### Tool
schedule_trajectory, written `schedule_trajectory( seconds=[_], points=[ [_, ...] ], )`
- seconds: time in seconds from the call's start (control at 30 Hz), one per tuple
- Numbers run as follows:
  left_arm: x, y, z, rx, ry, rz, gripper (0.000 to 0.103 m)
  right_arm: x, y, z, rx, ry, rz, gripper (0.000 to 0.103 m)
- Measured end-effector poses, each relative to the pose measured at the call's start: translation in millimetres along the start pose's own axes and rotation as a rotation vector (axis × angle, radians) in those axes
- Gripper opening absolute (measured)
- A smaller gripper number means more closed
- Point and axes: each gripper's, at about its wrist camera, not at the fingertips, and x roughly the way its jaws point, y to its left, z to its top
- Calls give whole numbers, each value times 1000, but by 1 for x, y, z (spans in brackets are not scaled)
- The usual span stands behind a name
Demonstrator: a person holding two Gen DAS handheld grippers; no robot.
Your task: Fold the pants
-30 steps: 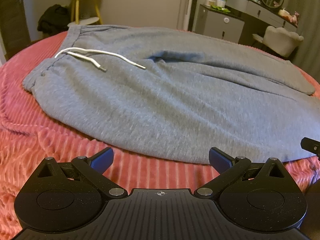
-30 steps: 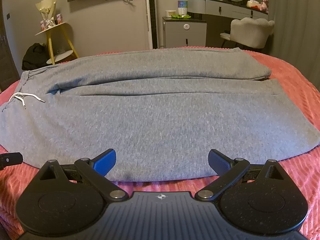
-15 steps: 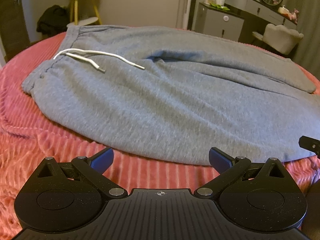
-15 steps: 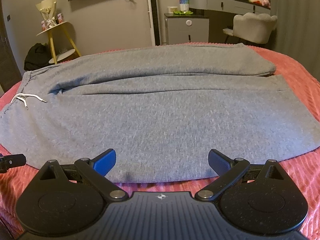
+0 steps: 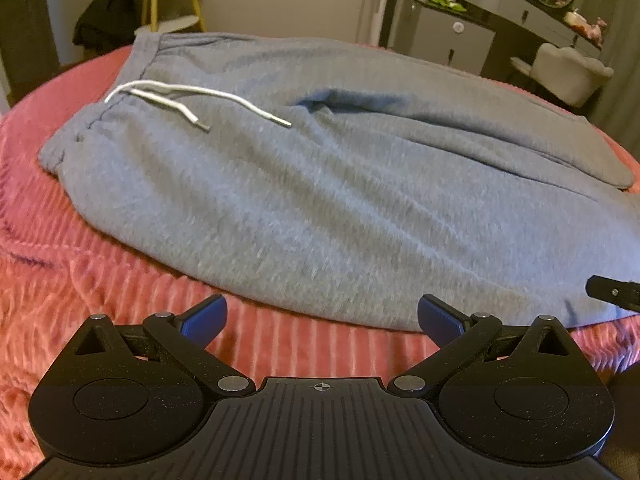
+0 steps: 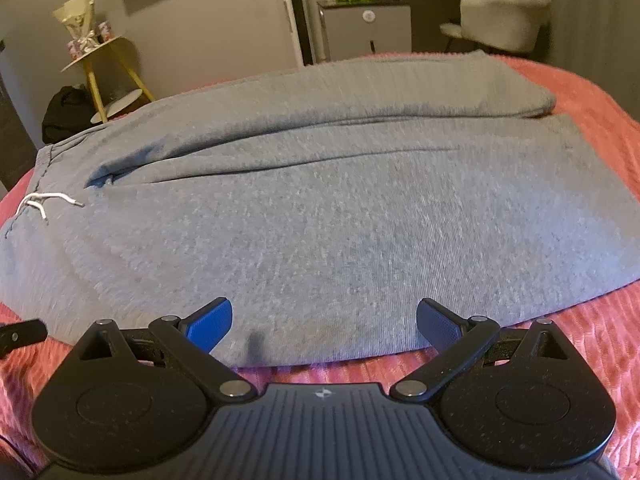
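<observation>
**Two open tongs poised at the near edge of grey pants on a bed**

The left gripper [image 5: 320,316] has its jaws spread wide and holds nothing. Its blue-padded fingertips [image 5: 204,314] hang just above the pink ribbed bedspread [image 5: 80,280], just short of the cloth. The right gripper [image 6: 324,320] is likewise wide and empty, with its fingertips over the near hem line.

From both tongs the grey pants [image 5: 320,184] lie straight ahead at 12 o'clock, spread flat across the bed. Their long axis runs side to side, from 9 o'clock to 3 o'clock. The waistband [image 5: 144,56] points to 9 o'clock, with a white drawstring [image 5: 192,100] trailing over the front. The leg cuffs [image 6: 540,100] point to 3 o'clock. The far leg overlaps the near one along a lengthwise crease.

The left gripper looks nearer the waist end and the right nearer the cuffs, so each would likely pinch the near edge on its own side.
</observation>
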Motion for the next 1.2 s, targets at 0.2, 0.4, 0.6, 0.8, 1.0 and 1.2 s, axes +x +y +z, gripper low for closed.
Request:
schedule_trajectory(
  seconds=[0.2,0.4,0.6,0.8,1.0,1.2],
  points=[
    [5,-7,19,-7,0,40,103,28,-16,21,60,28,-24,99],
    [24,-22,87,-50,-99,159,103,68,-32,40,112,78,-42,99],
    [70,-4,125,-150,-236,222,103,84,-32,49,32,162,-41,99],
    [94,36,110,-246,-394,321,103,88,-62,133,113,180,53,99],
    [119,64,109,-341,-395,308,103,159,-112,268,343,-44,-55,89],
    [140,71,108,-331,-354,332,103,258,-145,335,527,-14,-214,60]
  ],
)
